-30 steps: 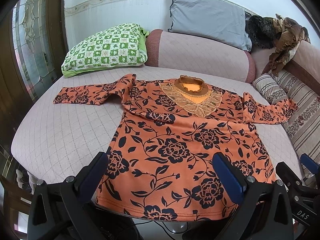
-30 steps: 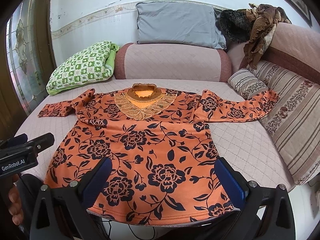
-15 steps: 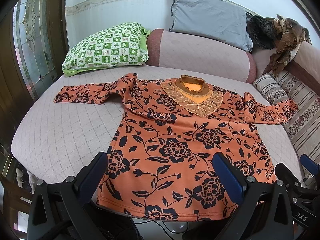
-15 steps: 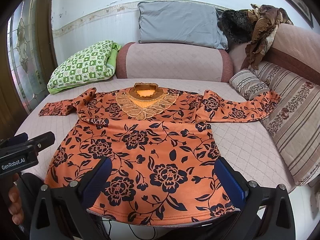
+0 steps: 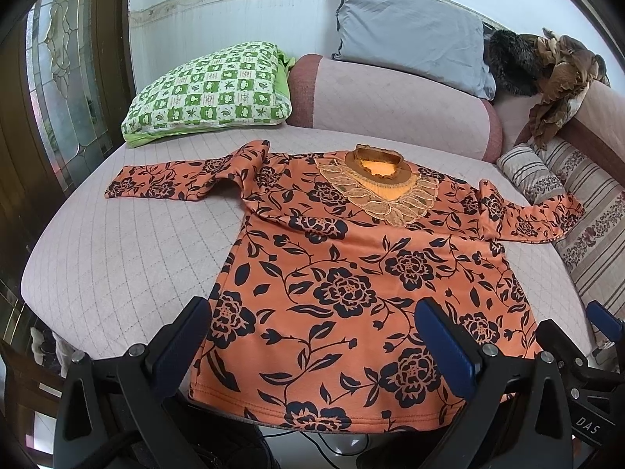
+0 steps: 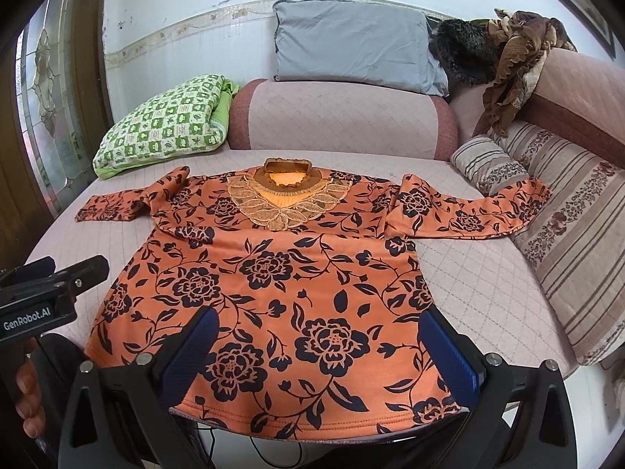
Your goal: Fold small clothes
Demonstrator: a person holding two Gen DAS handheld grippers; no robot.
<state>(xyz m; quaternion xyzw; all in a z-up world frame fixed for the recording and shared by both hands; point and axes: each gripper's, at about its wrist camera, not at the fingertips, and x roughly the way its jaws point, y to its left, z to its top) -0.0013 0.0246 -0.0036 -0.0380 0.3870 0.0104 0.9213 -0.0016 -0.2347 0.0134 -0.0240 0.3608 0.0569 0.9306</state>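
Pink quilted fabric covers the sofa seat (image 5: 117, 258), which carries an orange floral top (image 5: 351, 285) spread flat, front up. Nearest the left wrist camera, the left gripper (image 5: 312, 348) hangs with its blue-padded jaws spread wide and empty above the top's hem, which overhangs the seat's front edge. The right gripper (image 6: 320, 351) is likewise wide apart, holding nothing, over the hem a little further toward the right sleeve side; in its view the left gripper's black body (image 6: 47, 289) sticks in from the left edge, with a person's fingertips (image 6: 27, 402) below it. Beyond the jaws the top's body runs up to a lace-trimmed neckline (image 6: 287, 199). One sleeve (image 5: 179, 179) stretches out flat toward the green checked pillow (image 5: 211, 90); the other sleeve (image 6: 468, 211) reaches out until its cuff lies on the striped cushion (image 6: 566, 234) at the seat's right side. Behind the neckline stands a pink bolster (image 6: 343, 117), with a grey pillow (image 6: 351, 47) leaning against the wall above it. A dark furry item (image 6: 465, 51) and a brown ruffled cloth (image 6: 511, 66) are heaped on the sofa's arm at the far right.
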